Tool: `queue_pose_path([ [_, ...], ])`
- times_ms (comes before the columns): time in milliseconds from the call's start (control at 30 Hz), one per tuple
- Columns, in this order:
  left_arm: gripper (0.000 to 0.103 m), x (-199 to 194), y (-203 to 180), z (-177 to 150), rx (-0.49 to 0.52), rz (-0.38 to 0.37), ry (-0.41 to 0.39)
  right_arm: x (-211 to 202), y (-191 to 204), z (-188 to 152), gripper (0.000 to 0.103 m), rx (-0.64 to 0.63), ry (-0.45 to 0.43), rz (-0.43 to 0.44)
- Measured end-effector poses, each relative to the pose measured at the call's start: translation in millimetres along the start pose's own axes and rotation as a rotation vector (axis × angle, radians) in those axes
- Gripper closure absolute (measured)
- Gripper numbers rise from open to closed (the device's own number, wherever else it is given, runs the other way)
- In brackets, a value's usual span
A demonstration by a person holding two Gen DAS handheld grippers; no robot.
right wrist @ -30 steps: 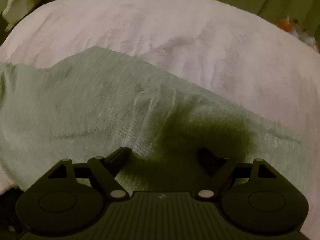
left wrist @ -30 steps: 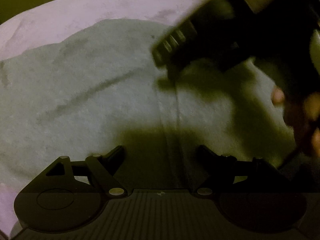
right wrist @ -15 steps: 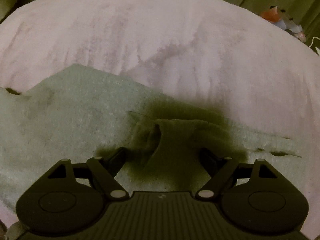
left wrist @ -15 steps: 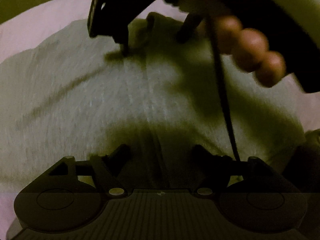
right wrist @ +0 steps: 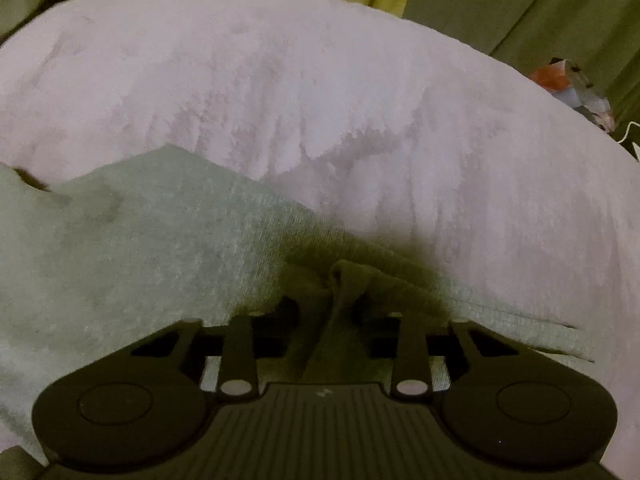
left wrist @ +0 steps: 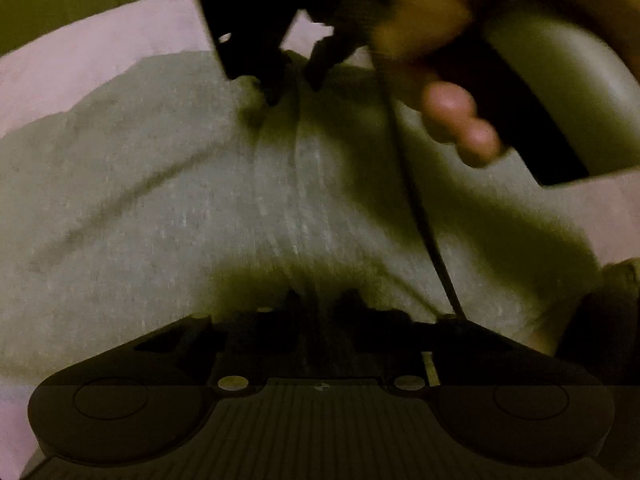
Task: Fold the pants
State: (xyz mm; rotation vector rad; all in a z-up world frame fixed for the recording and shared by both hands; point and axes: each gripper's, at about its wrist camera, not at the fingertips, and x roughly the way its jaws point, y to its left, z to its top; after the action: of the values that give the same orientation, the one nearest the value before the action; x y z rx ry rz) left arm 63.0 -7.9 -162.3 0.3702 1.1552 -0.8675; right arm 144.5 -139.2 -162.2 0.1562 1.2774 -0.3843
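Pinching a raised ridge of the grey sweatpants (right wrist: 152,240), your right gripper (right wrist: 335,304) has its fingers (right wrist: 288,312) drawn close together with the bunched cloth standing up between them. The pants lie spread flat on a bed covered by a pale pink sheet (right wrist: 360,100), and the right wrist view shows their far edge running diagonally across that sheet, with the grasped fold just inside this edge. In the left wrist view, your left gripper (left wrist: 320,304) sits low on the near part of the pants (left wrist: 160,200), its fingers (left wrist: 352,304) brought in close on either side of a seam line that runs away from the camera; the shadow there is deep, yet cloth appears caught between them. Farther along that same seam, toward the far edge of the garment, the right gripper (left wrist: 294,86) shows from behind, tips down on the fabric, with your right hand (left wrist: 456,120) wrapped around its handle and a black cable (left wrist: 416,200) trailing down across the cloth.
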Motion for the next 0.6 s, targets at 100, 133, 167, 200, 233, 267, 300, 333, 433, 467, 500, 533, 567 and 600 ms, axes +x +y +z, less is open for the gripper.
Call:
queue_pose_path([
  [100,0.085,-3,14,1,-0.047,-0.045,-0.006,-7,-7,-6,0.080,0.030,-0.025,0.024],
  [133,0.085,-5,19,0,-0.060,-0.051,-0.012,-12,-5,-7,0.080,0.030,-0.036,0.024],
  [167,0.086,-8,19,-3,-0.071,-0.041,-0.014,-11,-5,-6,0.081,0.028,-0.045,0.024],
  [200,0.086,-14,20,-3,-0.072,-0.032,-0.029,-16,-6,-7,0.081,0.031,-0.054,0.026],
  [233,0.086,-23,18,-3,-0.067,-0.024,-0.058,-19,-5,-6,0.081,0.029,-0.063,0.029],
  [267,0.086,-31,16,-4,-0.068,-0.008,-0.080,-19,-4,-5,0.082,0.030,-0.075,0.039],
  [300,0.086,-34,17,-4,-0.068,0.017,-0.096,-27,-2,-7,0.082,0.030,-0.091,0.044],
  [333,0.086,-37,21,-5,-0.069,0.044,-0.106,-33,-1,-6,0.082,0.023,-0.111,0.048],
  [433,0.086,-26,33,-9,-0.089,0.053,-0.051,-46,1,-3,0.082,0.050,-0.151,0.109],
  [467,0.084,-22,35,-12,-0.089,0.046,-0.026,-44,2,-1,0.082,0.056,-0.142,0.119],
  [500,0.081,-14,35,-14,-0.087,0.051,-0.002,-35,5,1,0.081,0.056,-0.112,0.111],
  [533,0.078,-10,35,-14,-0.080,0.059,0.007,-22,8,2,0.079,0.047,-0.075,0.104],
  [567,0.076,-10,35,-14,-0.076,0.058,0.006,-8,11,1,0.074,0.040,-0.050,0.101],
  [600,0.064,-11,36,-14,-0.085,0.046,0.015,0,14,-2,0.067,0.021,-0.052,0.092],
])
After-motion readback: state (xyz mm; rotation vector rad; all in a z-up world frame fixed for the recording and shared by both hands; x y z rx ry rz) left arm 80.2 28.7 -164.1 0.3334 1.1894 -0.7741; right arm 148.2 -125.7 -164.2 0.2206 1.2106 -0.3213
